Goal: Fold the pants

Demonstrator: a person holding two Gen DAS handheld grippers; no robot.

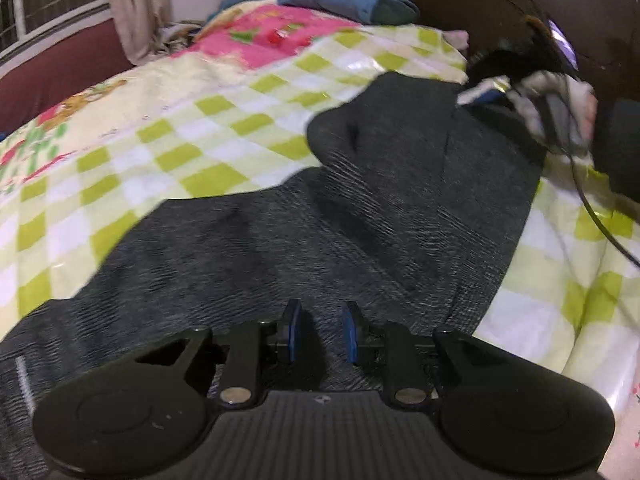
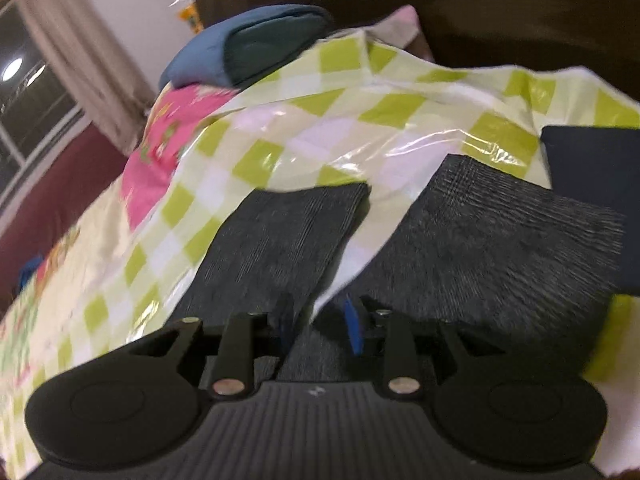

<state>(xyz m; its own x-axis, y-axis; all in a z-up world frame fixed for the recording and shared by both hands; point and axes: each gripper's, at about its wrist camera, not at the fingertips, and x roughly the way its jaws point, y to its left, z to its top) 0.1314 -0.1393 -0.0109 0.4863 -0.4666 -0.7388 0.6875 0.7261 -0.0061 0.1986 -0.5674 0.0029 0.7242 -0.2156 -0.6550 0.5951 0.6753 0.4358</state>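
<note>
A: Two grippers, neither gripping. The left gripper [image 1: 320,330] has its blue pads a narrow gap apart with nothing pinched between them — only the dark grey pants [image 1: 304,236] lying under and ahead of the jaws. The right gripper [image 2: 318,326] stands a little ajar too, nothing between its pads.

B: So where do I take hold?

A: My judgement: pick an edge, not the middle of the cloth. Ahead of the right jaws the two legs [image 2: 292,236] run away side by side with a strip of the checked bedcover [image 2: 256,152] showing between them. I'd bring one leg over onto the other, matching hems before pressing flat.

B: And the left side?

A: Beyond the left jaws the cloth is rumpled — a raised fold sits up ahead and a seam runs off to the right. Smooth that first, or the crease gets folded in.

B: How does the fabric look?

A: Ribbed, soft, limp; it should drape rather than hold shape. The bedcover looks glossy, so the pants may slide when pulled.
</note>
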